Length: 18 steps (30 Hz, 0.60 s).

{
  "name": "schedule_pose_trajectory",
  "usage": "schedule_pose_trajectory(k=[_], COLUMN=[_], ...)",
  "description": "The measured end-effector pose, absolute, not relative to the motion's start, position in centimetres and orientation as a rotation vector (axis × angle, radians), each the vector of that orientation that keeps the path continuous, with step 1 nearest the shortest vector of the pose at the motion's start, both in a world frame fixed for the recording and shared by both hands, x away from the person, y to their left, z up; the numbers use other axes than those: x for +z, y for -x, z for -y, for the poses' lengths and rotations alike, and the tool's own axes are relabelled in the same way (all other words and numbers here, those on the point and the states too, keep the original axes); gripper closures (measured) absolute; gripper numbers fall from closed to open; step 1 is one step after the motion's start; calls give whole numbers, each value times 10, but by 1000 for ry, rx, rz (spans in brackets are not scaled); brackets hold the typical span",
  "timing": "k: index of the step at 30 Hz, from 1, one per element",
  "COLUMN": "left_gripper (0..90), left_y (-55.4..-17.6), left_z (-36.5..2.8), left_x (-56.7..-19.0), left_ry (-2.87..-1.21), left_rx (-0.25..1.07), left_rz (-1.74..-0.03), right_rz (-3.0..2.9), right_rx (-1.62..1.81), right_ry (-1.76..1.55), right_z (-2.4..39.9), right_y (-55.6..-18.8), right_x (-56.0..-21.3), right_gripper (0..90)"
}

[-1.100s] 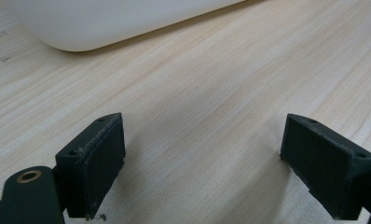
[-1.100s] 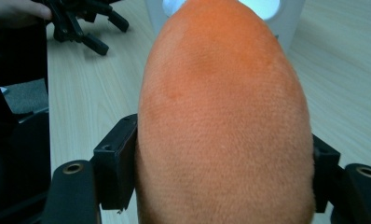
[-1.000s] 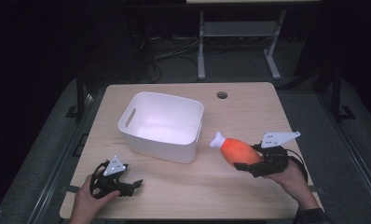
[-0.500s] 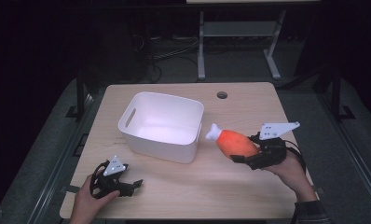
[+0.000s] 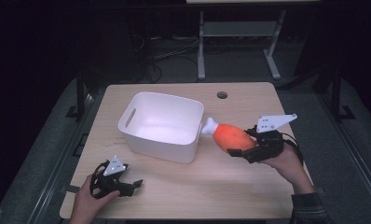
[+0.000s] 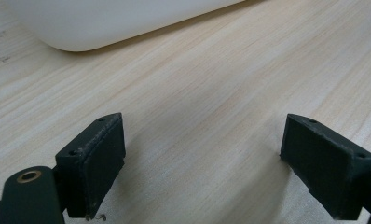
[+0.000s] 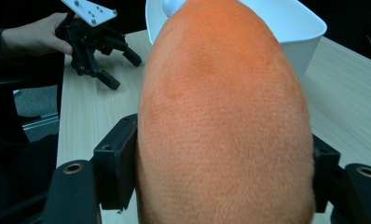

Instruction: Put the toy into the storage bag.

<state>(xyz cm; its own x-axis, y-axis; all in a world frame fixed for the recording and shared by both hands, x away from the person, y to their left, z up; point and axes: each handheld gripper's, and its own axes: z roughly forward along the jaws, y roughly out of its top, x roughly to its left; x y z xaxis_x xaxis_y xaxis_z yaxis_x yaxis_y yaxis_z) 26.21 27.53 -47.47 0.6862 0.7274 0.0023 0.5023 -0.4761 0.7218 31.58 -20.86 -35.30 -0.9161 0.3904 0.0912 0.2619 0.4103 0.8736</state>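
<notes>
Now that your right gripper (image 5: 240,148) has lifted the orange plush drumstick (image 5: 231,136) off the wooden table (image 5: 230,186) and carried it toward the white bin (image 5: 161,126), its white bone end sits just beside the bin's near right rim, so the drop looks close. Your jaws press both flanks of the plush body, a firm hold to judge by the right gripper view. Your left gripper (image 5: 127,185) rests on the table in front of the bin, jaws spread wide and holding nothing.
</notes>
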Motion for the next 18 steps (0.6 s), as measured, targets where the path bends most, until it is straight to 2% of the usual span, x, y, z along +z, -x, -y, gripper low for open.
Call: schedule_pose_trajectory(k=[18], left_gripper=[129], left_y=[-262], left_z=[-275], left_x=[-475], left_ry=[-2178], left_rx=[404], left_rz=[-938], right_rz=[-2555], right_rx=[1531], right_ry=[-518], right_z=[187], right_y=[-334], right_x=[-330], right_gripper=[292])
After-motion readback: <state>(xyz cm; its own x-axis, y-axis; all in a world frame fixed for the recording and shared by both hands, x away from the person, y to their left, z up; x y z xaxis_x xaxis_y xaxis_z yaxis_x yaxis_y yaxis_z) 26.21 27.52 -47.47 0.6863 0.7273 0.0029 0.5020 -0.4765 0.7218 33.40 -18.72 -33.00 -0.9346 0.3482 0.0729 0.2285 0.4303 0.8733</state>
